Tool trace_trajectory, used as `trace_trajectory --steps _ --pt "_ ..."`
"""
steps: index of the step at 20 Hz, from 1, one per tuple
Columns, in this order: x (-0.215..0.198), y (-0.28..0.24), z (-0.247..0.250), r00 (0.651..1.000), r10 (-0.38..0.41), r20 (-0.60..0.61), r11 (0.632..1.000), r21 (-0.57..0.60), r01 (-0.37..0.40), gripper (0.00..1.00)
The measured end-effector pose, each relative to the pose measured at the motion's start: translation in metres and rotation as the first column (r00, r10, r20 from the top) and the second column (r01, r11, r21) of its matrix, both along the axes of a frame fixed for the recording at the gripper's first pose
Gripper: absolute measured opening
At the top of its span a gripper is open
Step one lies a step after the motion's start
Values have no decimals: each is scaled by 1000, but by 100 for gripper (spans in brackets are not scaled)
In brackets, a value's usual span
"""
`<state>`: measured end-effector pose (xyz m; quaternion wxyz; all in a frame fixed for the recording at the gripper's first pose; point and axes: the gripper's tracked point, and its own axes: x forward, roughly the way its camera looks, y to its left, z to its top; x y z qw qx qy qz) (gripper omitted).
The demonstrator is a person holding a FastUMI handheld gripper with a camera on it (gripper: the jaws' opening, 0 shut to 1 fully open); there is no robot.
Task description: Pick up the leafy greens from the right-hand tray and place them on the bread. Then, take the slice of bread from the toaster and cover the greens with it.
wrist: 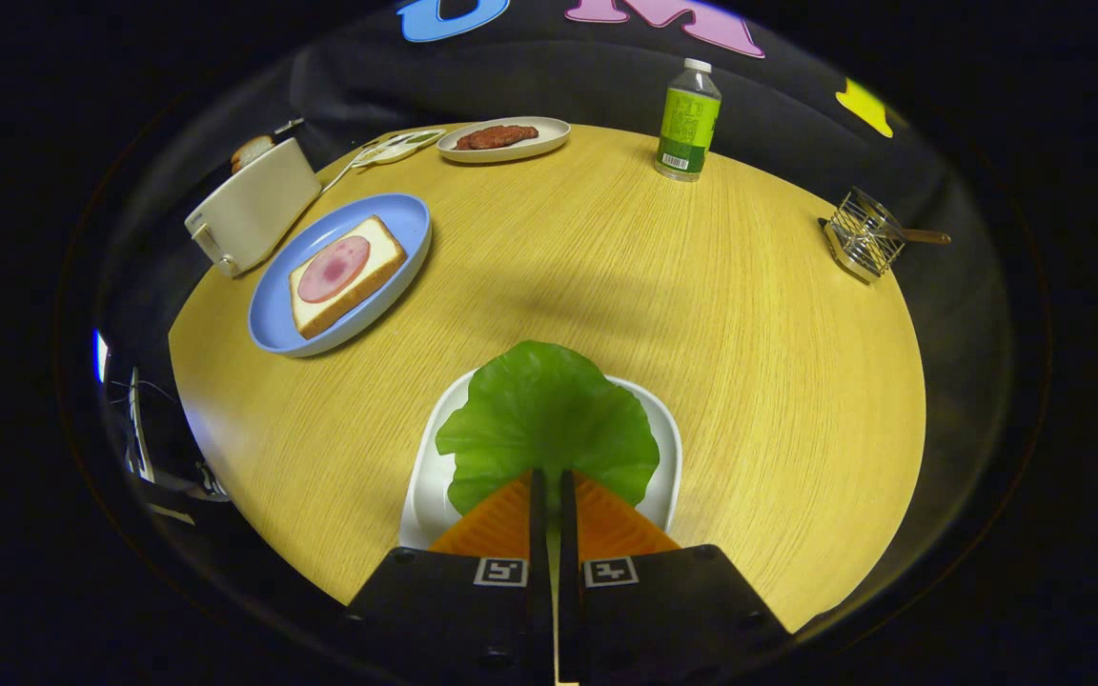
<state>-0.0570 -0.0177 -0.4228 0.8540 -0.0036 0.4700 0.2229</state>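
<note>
Gripping the lettuce leaf (549,410) at its near edge over the white tray (668,448), tongs (554,476) pinched tight; best lift level, then carry toward the ham-topped bread (344,274) on the blue plate (273,319).

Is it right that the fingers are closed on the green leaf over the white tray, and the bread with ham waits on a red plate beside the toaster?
Not quite: the plate is blue, not red. The rest holds: in the gripper view the fingers are closed on the leaf over the white tray, and the bread with ham lies beside the toaster.
</note>
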Motion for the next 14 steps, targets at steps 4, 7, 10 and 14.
trace_trajectory --steps 4,7,10,14 --pt "-1 -3 29 999 -6 43 1000 5 6 7" --pt "2 7 67 996 -7 87 999 35 4 7" --pt "9 32 104 990 18 139 997 69 -28 7" --pt "24 84 149 976 75 207 988 117 -101 7"
